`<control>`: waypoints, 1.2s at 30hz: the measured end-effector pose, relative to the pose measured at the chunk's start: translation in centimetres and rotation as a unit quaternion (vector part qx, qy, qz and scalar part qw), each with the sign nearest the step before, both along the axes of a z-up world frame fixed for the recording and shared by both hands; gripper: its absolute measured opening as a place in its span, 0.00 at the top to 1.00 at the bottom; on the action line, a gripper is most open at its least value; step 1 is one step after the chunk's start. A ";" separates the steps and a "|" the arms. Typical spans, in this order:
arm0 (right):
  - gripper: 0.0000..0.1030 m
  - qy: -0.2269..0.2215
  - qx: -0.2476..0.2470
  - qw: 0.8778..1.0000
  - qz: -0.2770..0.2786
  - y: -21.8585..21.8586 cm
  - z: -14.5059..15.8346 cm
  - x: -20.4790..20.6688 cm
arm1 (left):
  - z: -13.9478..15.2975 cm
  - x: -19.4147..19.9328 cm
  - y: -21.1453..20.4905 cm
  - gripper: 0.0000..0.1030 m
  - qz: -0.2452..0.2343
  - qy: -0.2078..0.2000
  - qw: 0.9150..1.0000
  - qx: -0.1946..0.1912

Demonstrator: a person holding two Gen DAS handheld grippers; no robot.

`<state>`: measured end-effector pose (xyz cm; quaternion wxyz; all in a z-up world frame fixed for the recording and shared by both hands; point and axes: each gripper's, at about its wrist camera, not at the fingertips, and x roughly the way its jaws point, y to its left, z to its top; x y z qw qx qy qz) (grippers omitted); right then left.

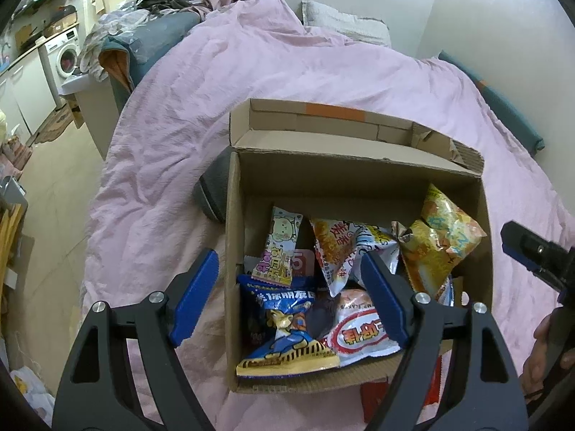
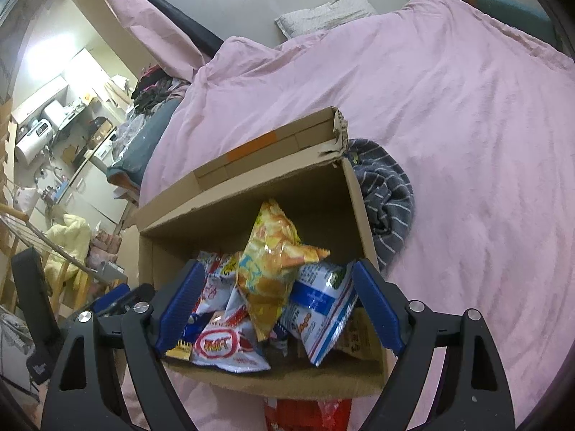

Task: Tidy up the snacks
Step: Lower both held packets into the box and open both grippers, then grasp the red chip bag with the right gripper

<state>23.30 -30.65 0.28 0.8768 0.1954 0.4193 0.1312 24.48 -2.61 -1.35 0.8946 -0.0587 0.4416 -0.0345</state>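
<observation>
— On the bed, over the pink duvet [image 1: 323, 68], what sits around the cardboard box [image 1: 359, 179]?

— A striped grey cloth [image 2: 388, 201] lies bunched against one outer wall of the box, and a red packet [image 2: 309, 413] pokes out from under its near edge, mostly cut off. A pillow [image 2: 323, 14] rests by the far wall.

— And the snacks?

— All inside the box: a blue bag [image 1: 284, 323] at the near corner, a white-and-red bag [image 1: 359, 334] beside it, a yellow-orange bag [image 2: 273, 262] standing tilted on top of the pile.

— The grippers?

— The left gripper [image 1: 294, 298] is spread wide and empty, one finger outside the box wall, the other over the pile. The right gripper [image 2: 276, 309] is likewise released, hovering above the bags without pinching any.

— Anything one camera misses?

— Only the left view catches a small pale cartoon packet [image 1: 280, 248] and a washing machine [image 1: 66, 55]; the right view shows a blue-and-white bag [image 2: 320, 309] that the left barely reveals. Print on most wrappers is too warped to read.
</observation>
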 end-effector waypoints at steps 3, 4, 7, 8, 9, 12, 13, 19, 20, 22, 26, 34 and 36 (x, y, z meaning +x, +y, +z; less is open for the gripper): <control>0.15 0.009 0.001 1.000 -0.001 -0.1 0.0 -1.1 | 0.5 -1.0 0.2 0.24 0.002 -0.008 1.000 0.004; 0.15 0.011 0.000 1.000 -0.001 -0.1 0.0 -1.4 | 0.7 -1.3 0.3 0.24 0.002 -0.011 1.000 0.006; 0.15 0.018 -0.005 1.000 -0.002 -0.1 -0.3 -2.6 | 1.3 -2.2 0.7 0.24 0.001 -0.015 1.000 0.009; 0.15 0.024 -0.004 1.000 -0.004 -0.2 -0.5 -3.2 | 1.4 -2.4 0.8 0.24 0.003 -0.015 1.000 0.011; 0.15 0.030 0.000 1.000 -0.003 -0.2 -0.7 -3.8 | 1.7 -2.8 1.1 0.24 0.004 -0.016 1.000 0.011; 0.15 0.048 -0.003 0.999 0.001 0.0 -1.4 -5.2 | 1.8 -4.0 1.6 0.24 0.005 -0.011 1.000 0.005; 0.13 0.057 -0.004 0.998 0.006 0.3 -1.8 -5.8 | 1.7 -4.3 1.7 0.24 0.005 -0.007 1.000 -0.001; 0.00 0.141 -0.033 0.989 0.032 2.5 -5.8 -7.2 | 1.1 -6.9 2.4 0.24 0.015 0.014 1.000 -0.008; 0.00 0.153 -0.041 0.987 0.035 2.7 -6.5 -7.0 | 1.0 -7.6 2.3 0.24 0.014 0.014 1.000 -0.004; 0.00 0.182 -0.056 0.981 0.045 3.6 -8.4 -6.8 | 0.8 -8.6 2.2 0.23 0.013 0.017 1.000 0.000; 0.00 0.233 -0.092 0.966 0.065 6.0 -11.7 -5.9 | 0.2 -10.2 2.4 0.11 0.016 0.030 0.999 0.003; 0.00 0.259 -0.194 0.943 0.071 8.0 -15.7 -4.4 | -2.4 -11.6 3.7 0.10 0.030 0.068 0.997 0.016; 0.01 0.258 -0.181 0.946 0.072 7.4 -15.6 -4.5 | -2.8 -11.7 3.6 0.10 0.026 0.077 0.997 0.017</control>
